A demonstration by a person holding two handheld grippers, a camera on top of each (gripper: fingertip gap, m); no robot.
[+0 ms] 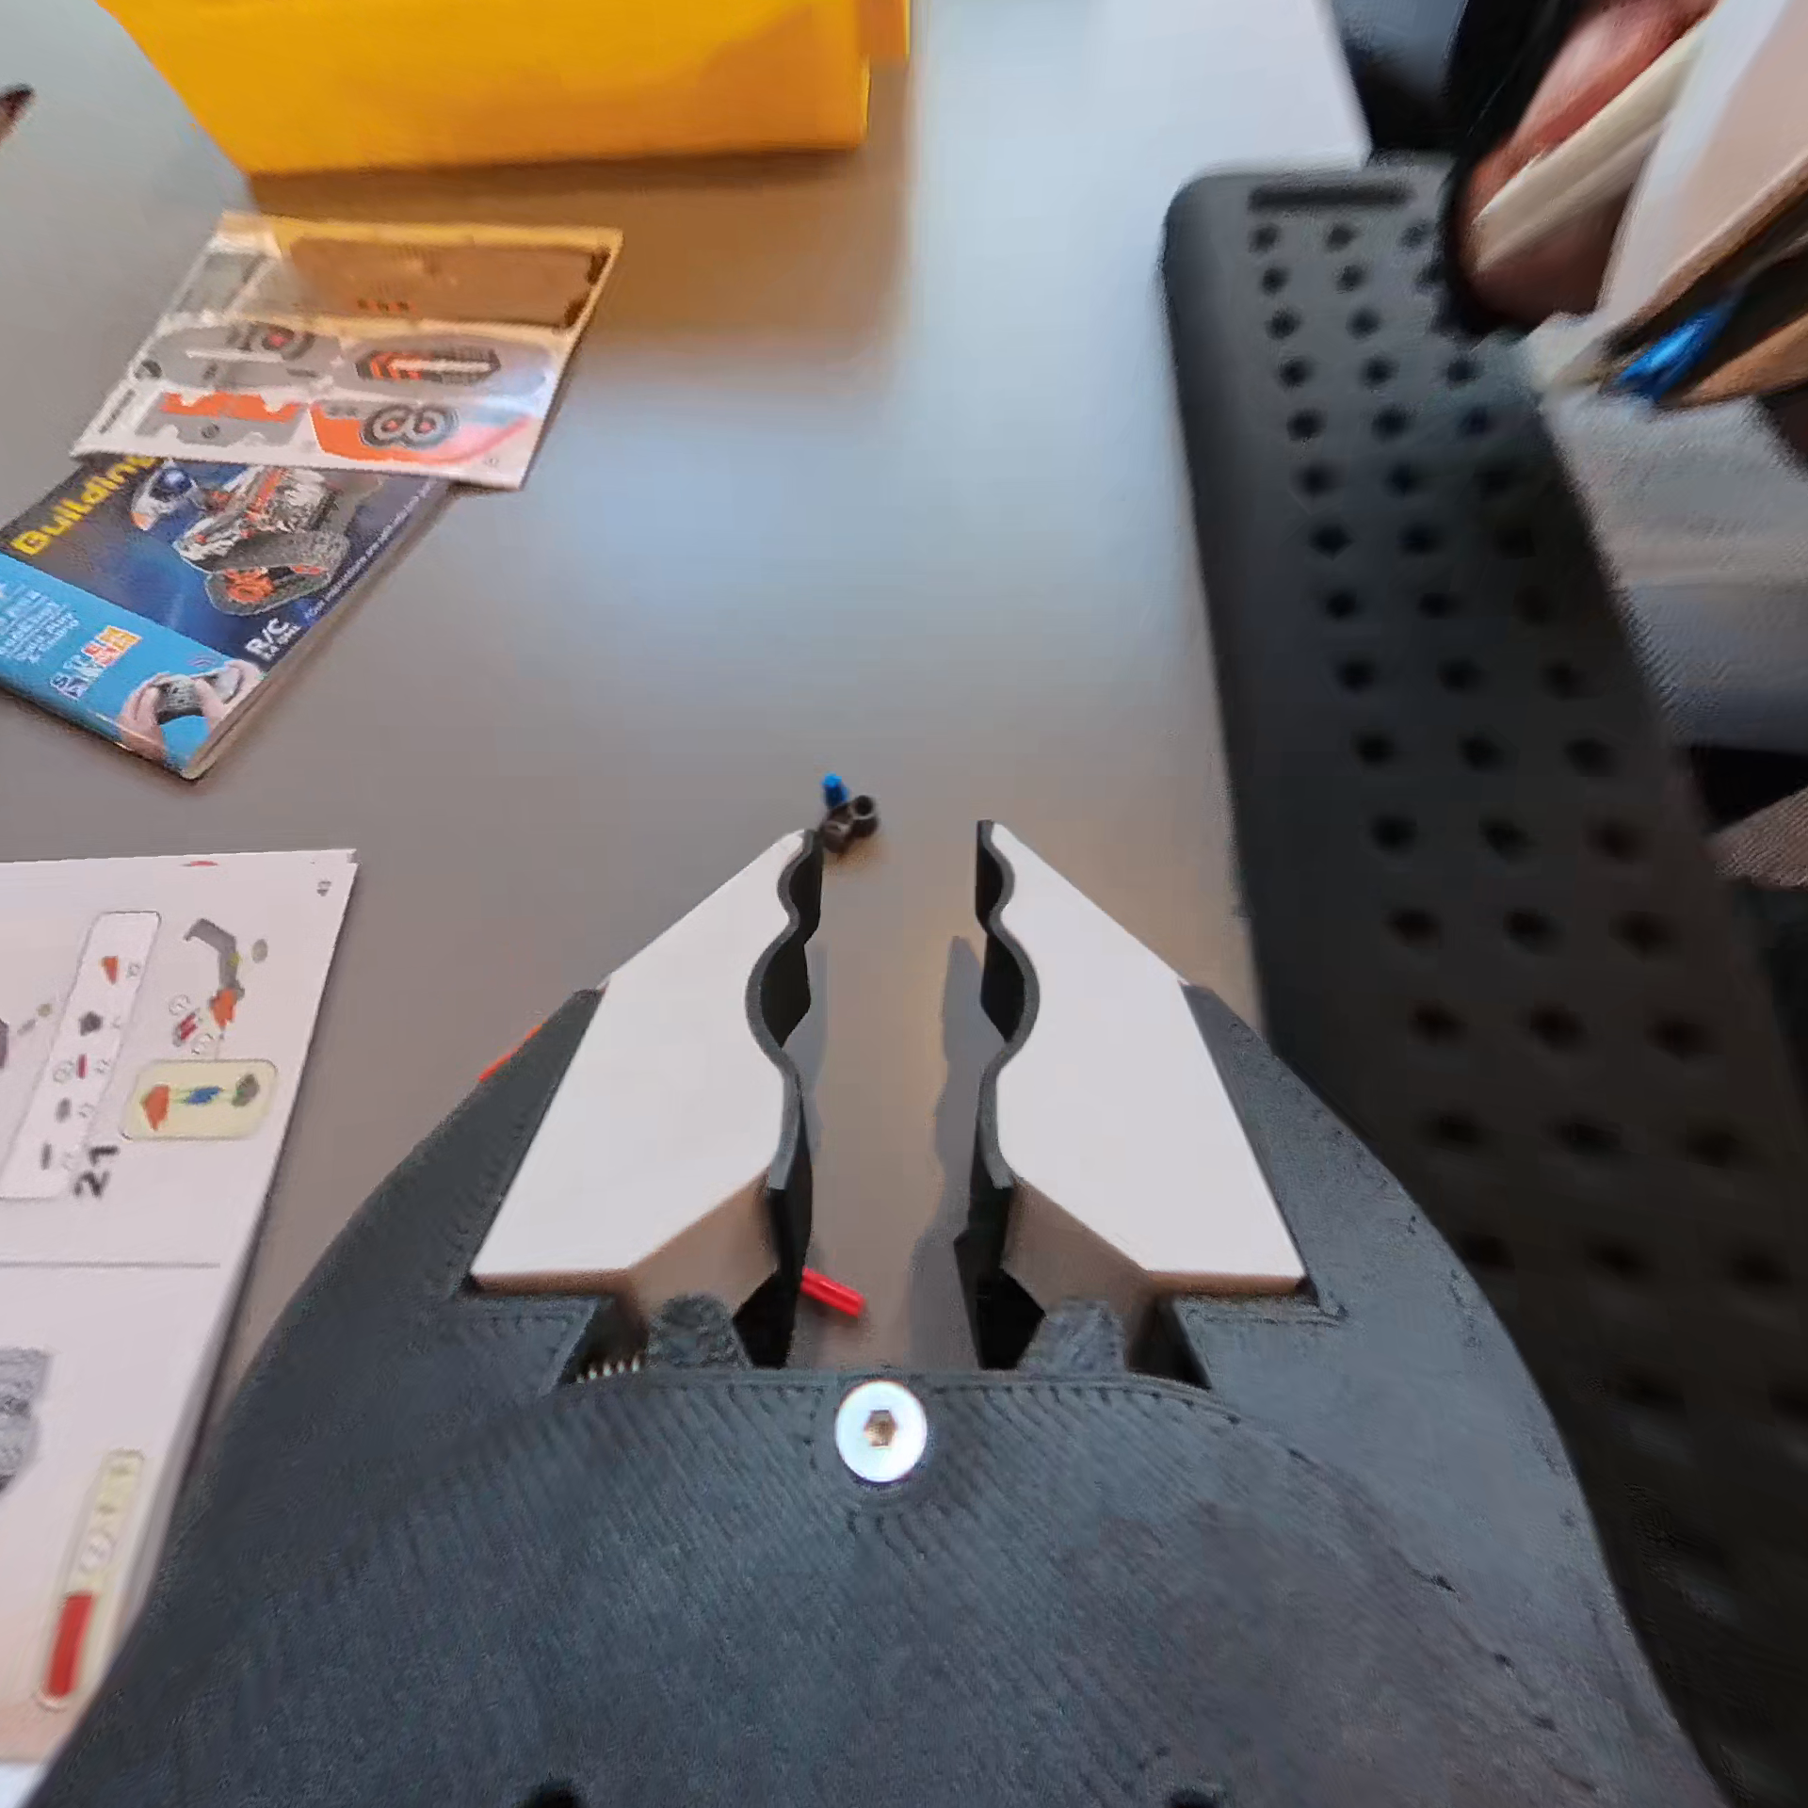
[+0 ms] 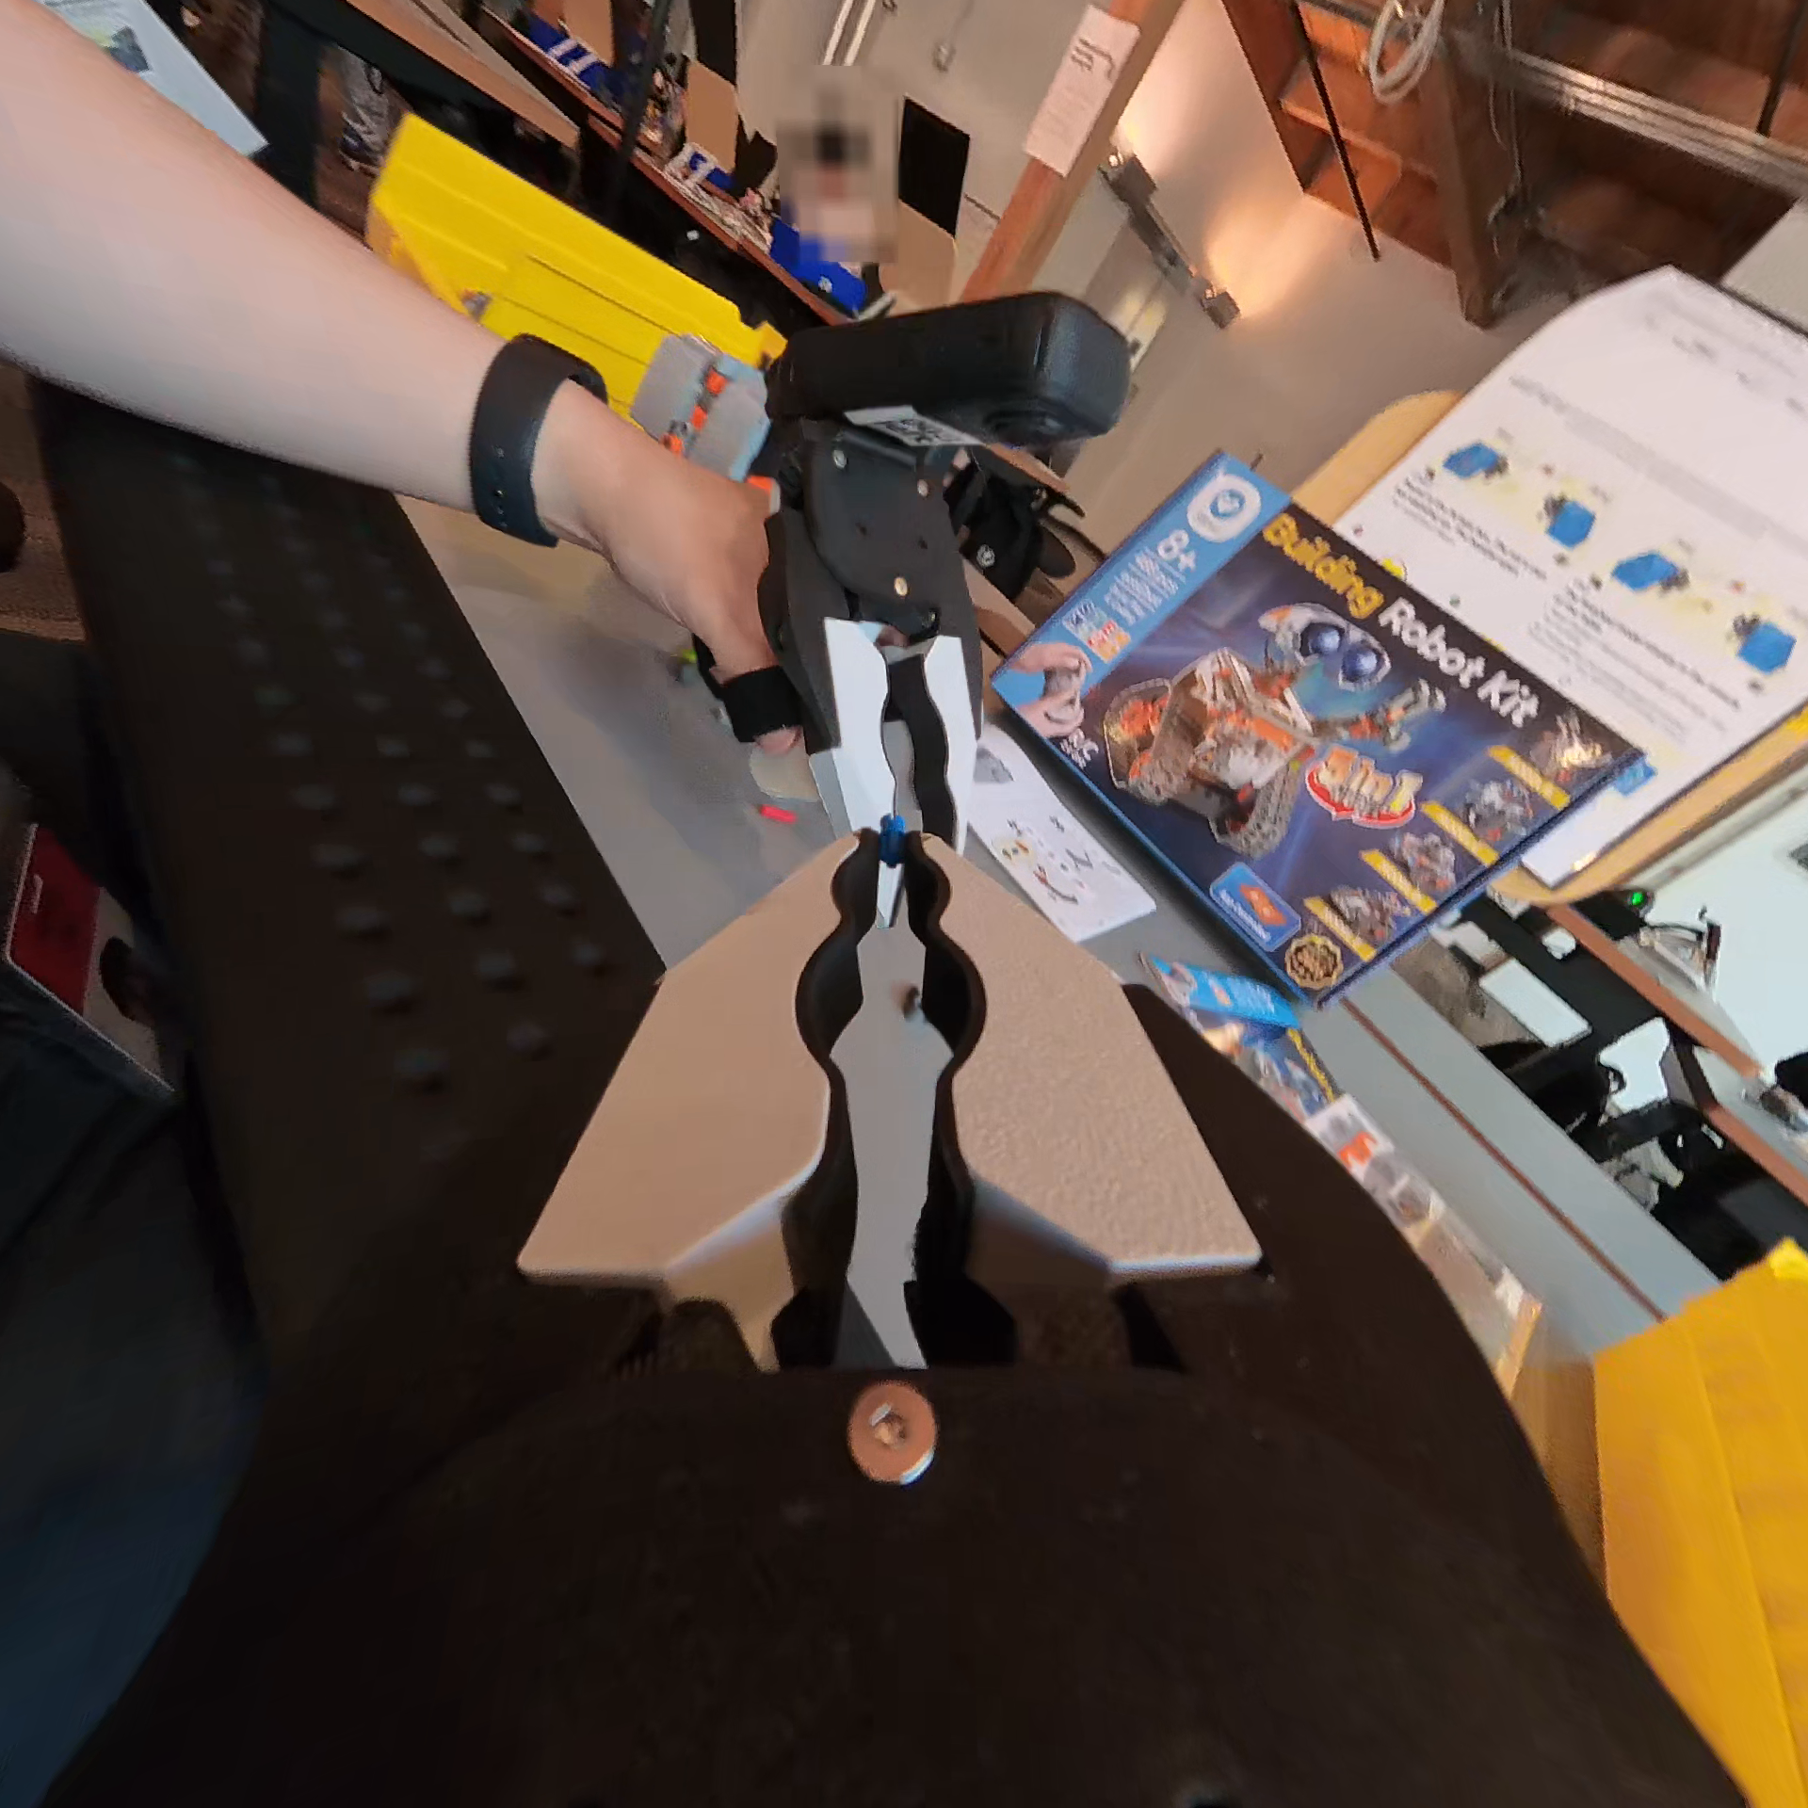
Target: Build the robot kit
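The left tool (image 1: 895,836) hangs low over the grey desk (image 1: 783,587) with its white, black-padded fingers set partly apart and nothing between them. Under the left tool, near the root of its fingers, a small red plastic pin (image 1: 832,1291) lies on the desk. Just ahead of the left tool's left fingertip lies a tiny black connector piece with a blue peg in it (image 1: 849,817), close to the tip and outside the gap; whether it touches the tip I cannot tell. To the left of the left tool lies an open white instruction sheet with printed diagrams (image 1: 147,1076). Farther off on that side are a blue-covered booklet (image 1: 176,607), a clear sticker sheet with orange and grey shapes (image 1: 342,342) and, farthest, a yellow box (image 1: 509,78). To the right of the left tool runs a black perforated chair back (image 1: 1419,685). The right tool (image 2: 890,846) is raised and closed almost fully, pinching a small blue plastic peg (image 2: 890,839) at its very tips. It faces the left tool tip to tip, and the peg sits just in front of the left tool's fingers. A hand (image 2: 675,558) with a black wristband (image 2: 519,440) grips the left tool. Beyond the left tool, a blue cardboard kit box showing a robot (image 2: 1301,744) leans at the desk's far side.
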